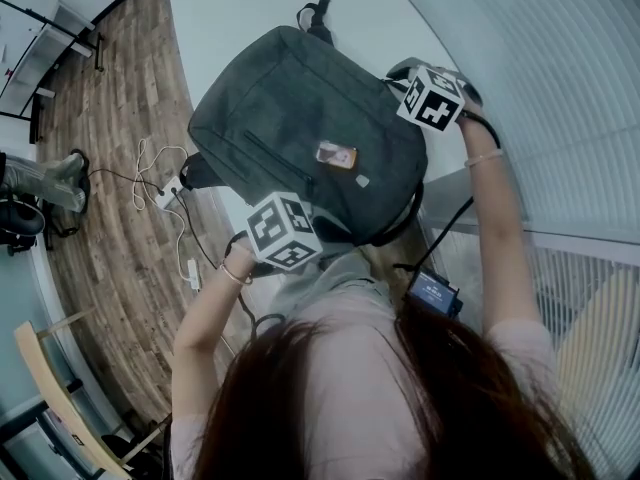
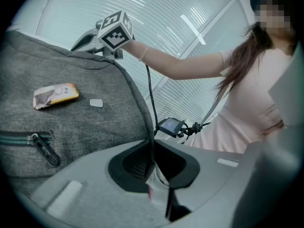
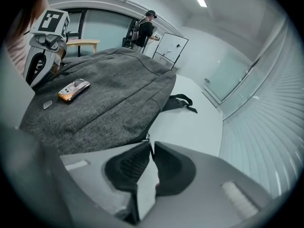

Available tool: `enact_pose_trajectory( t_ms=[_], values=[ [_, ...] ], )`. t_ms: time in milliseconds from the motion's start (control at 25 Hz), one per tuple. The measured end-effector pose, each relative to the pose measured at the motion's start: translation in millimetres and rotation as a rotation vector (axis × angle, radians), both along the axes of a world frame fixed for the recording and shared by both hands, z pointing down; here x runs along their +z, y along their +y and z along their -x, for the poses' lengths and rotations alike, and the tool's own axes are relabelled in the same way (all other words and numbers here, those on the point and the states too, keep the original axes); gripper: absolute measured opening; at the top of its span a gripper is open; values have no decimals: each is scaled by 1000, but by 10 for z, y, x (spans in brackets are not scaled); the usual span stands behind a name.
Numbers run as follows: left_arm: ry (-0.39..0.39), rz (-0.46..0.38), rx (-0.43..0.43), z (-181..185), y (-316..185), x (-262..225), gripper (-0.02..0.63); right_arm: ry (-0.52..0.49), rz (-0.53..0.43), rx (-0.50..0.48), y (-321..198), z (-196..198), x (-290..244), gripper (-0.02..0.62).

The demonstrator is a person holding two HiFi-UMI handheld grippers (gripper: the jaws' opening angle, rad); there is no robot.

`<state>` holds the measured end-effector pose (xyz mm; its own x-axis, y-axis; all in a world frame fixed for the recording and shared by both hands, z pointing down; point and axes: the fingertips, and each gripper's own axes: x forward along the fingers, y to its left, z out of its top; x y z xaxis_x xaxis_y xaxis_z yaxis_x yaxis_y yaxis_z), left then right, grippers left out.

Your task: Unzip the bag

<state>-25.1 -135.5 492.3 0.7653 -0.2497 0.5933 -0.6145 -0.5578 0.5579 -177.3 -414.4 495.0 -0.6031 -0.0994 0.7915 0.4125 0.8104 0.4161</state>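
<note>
A dark grey backpack [image 1: 300, 118] lies flat on a white table [image 1: 230, 18]. It carries a small orange tag [image 2: 54, 94], and a front-pocket zipper with a black pull [image 2: 45, 148] is zipped closed. My left gripper [image 2: 152, 148] is shut on the bag's near edge seam, which runs up between its pads; its marker cube [image 1: 283, 230] sits at the bag's near corner. My right gripper [image 3: 150, 146] is shut on a thin zipper pull [image 3: 148, 138] at the bag's right edge, under its marker cube [image 1: 432, 98].
The bag's black strap [image 3: 183, 101] lies on the table beyond it. A small black device [image 2: 170, 126] hangs on a cable by the person's chest. Wood floor with cables and a power strip [image 1: 165, 198] lies left; slatted blinds [image 1: 560, 88] stand right. A person [image 3: 145, 30] stands far off.
</note>
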Motion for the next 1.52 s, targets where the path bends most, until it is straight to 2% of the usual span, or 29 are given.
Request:
enact_pose_trajectory(
  t_ms=[240,640,1040,1320,1520],
  values=[
    [36,-24,-34,17,5,-36,43,-16,2,66,-29,-10,29,49],
    [19,-117,-120,136,45,-158,46,-87,15,170,-58,-87,-96,57],
    [-50,-239,-337,583,-28,-277,46,-263,92,255,102,-134,-393,86],
    [-84,-356,-557,891,-180,-498,46,-391,169,308,339,-322,-680,84],
    [-117,-411,-704,1075,-231,-653,46,-447,214,304,554,-379,-803,84]
  ],
)
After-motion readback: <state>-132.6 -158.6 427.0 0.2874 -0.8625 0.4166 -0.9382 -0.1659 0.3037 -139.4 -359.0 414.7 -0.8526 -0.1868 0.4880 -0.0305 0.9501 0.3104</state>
